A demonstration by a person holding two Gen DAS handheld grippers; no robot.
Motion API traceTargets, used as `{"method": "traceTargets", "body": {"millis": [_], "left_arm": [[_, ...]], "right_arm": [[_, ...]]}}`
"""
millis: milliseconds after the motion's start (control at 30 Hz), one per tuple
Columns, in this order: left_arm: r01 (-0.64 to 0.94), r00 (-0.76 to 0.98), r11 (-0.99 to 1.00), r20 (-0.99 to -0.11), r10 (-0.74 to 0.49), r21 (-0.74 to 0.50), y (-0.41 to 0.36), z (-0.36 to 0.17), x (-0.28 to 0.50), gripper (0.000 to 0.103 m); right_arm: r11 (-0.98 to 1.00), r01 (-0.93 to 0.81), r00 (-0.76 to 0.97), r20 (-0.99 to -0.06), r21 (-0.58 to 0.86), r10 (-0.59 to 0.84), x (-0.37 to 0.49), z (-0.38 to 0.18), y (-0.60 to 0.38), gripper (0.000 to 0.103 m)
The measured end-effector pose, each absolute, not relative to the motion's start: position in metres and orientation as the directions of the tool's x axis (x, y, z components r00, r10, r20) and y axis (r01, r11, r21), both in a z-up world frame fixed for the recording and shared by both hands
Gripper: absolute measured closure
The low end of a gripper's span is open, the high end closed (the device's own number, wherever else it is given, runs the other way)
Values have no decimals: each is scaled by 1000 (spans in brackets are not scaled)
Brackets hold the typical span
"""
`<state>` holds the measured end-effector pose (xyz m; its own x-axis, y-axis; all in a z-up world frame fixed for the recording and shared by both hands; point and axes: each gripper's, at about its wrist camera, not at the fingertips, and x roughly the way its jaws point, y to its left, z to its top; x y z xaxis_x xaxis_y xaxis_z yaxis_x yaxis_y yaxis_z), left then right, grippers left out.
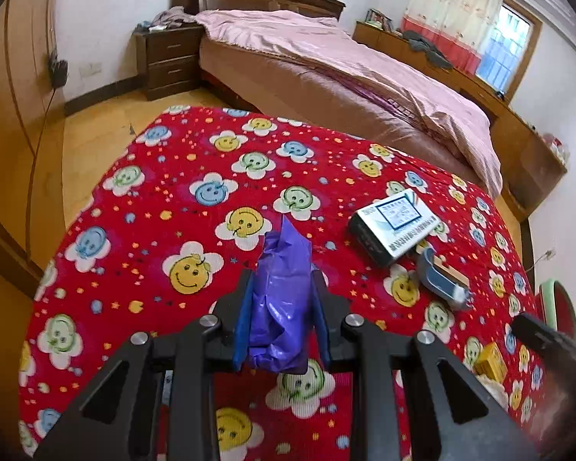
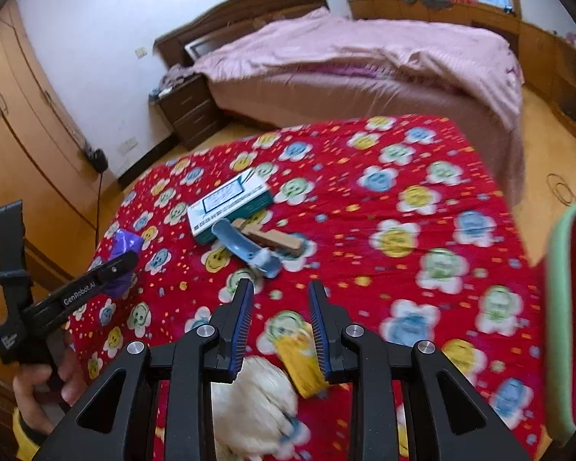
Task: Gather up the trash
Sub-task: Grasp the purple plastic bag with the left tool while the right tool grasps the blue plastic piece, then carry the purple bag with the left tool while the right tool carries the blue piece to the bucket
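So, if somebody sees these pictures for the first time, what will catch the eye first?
Probably the red smiley-flower cloth covering the table, and the crumpled purple plastic bag clamped in the left gripper above it. Next, the open right gripper near a yellow wrapper and white crumpled tissue, with the pink bed behind.
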<state>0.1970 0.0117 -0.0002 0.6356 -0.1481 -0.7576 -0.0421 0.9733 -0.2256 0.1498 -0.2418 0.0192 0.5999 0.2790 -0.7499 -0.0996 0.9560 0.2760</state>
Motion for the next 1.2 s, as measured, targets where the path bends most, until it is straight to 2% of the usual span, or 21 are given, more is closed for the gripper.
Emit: {"method": "traceTargets", "body": {"millis": [367, 667, 700, 733, 767, 1200], "left_arm": [[-46, 639, 967, -751, -163, -249, 12, -14, 201, 75], [-32, 639, 965, -748, -180, -259, 10, -12, 201, 75], [-30, 638, 966, -748, -180, -258, 9, -12, 201, 75], [-29, 638, 966, -749, -179, -256, 9, -11, 201, 75], [-27, 639, 967, -749, -178, -253, 8, -10, 200, 75], [30, 663, 968, -720, -206, -249, -6, 27, 166, 75]], "right_arm": [[969, -162, 532, -811, 186, 244, 192, -11, -211, 73], [964, -197, 542, -800, 177, 258, 198, -16, -202, 74], [965, -202, 544, -799, 169, 254, 199, -16, -201, 75], [965, -207, 548, -798, 162, 252, 198, -16, -200, 82], [964, -212, 545, -799, 161, 253, 198, -16, -200, 82], [948, -165, 615, -723, 273, 316, 157, 16, -232, 82]]}}
